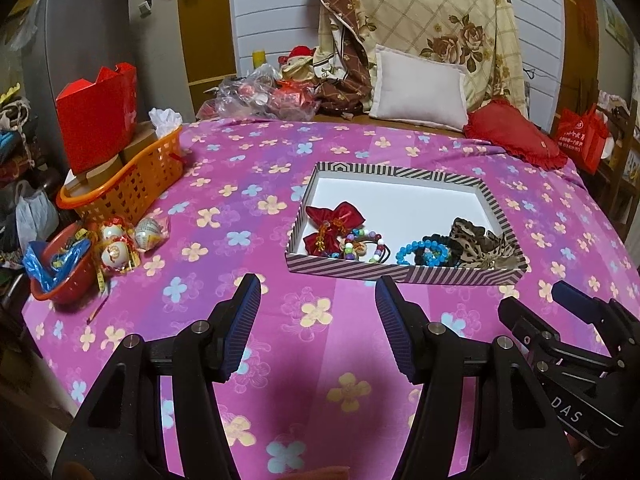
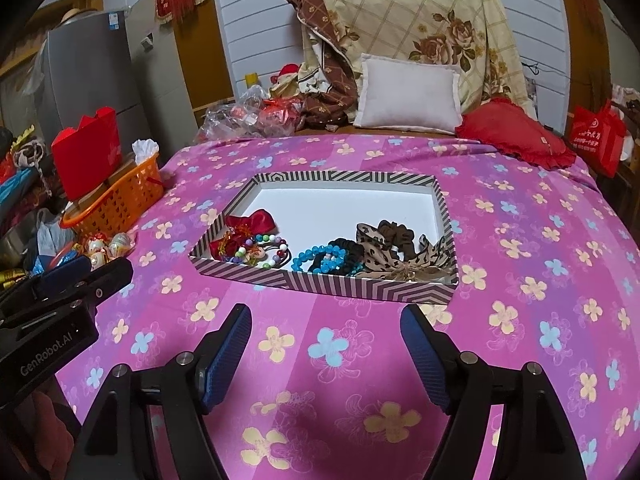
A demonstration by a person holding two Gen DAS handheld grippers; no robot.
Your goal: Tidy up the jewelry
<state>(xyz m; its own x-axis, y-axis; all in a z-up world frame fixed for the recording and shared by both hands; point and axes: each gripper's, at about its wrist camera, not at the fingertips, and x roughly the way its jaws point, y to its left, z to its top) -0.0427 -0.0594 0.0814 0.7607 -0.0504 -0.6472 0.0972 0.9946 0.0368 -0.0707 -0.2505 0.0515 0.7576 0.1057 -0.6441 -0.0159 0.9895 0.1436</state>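
Striped tray of beads, scrunchies at centre frame, above both spread, empty tools: left, right.

A pink flowered bedspread fills the space under and ahead of the jaws. Far ahead, a white cushion leans on a floral quilt, a red heart pillow just right of it. Left of the jaws, an orange basket carries a red box; near it lie painted eggs and a red bowl.
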